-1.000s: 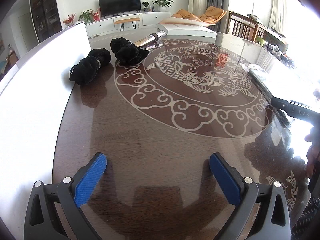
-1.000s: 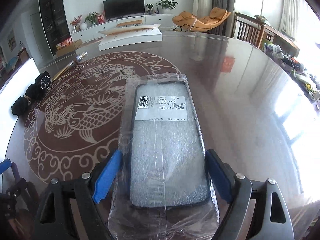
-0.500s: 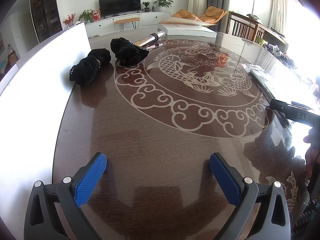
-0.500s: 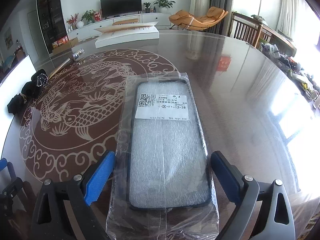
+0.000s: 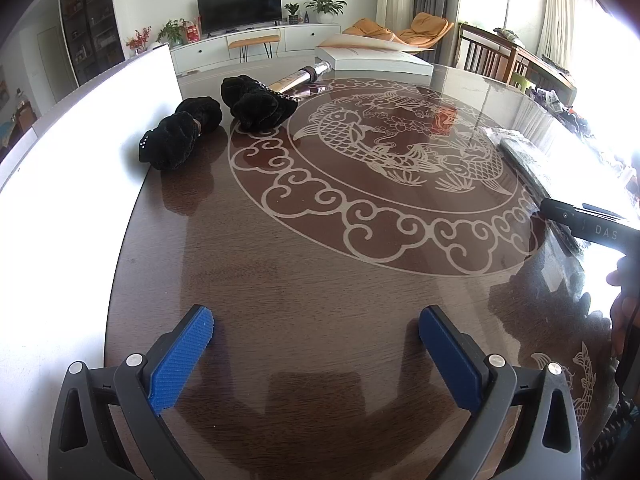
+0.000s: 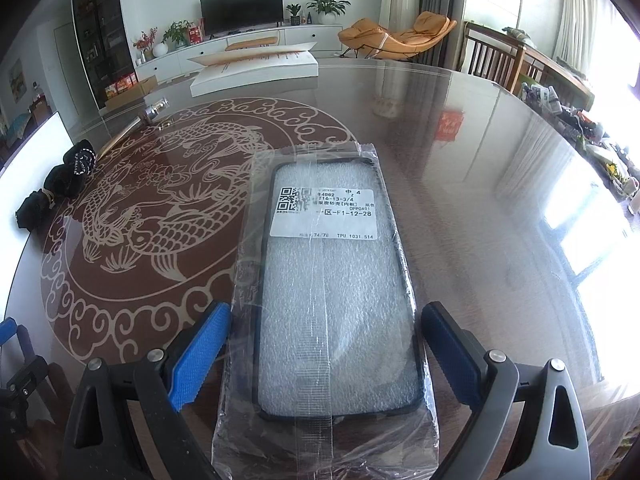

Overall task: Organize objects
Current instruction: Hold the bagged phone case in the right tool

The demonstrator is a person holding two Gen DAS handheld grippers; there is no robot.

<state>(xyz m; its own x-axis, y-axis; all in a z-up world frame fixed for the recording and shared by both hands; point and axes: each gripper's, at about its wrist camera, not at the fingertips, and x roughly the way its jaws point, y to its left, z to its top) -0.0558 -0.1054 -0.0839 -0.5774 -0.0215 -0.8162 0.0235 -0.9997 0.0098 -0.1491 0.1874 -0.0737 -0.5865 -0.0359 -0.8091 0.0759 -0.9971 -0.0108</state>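
Round glass-topped table [image 5: 320, 272] with fish pattern. Upper left of left view: two black scrunchies [image 5: 182, 136] [image 5: 258, 102], just apart, a metal tube [image 5: 300, 78] behind them, a white box [image 5: 376, 60] beyond. Left gripper [image 5: 316, 344] jaws wide apart, holding nothing. Right gripper [image 6: 326, 344] jaws spread wide, flanking the bagged phone case [image 6: 332, 284], pads just beside the bag, contact unclear. Case lies flat, centre frame; long axis runs away from the camera, label end far.

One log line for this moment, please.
left gripper: open, nothing between fingers | right gripper: open, straddling bagged phone case flat on table | scrunchies: untouched
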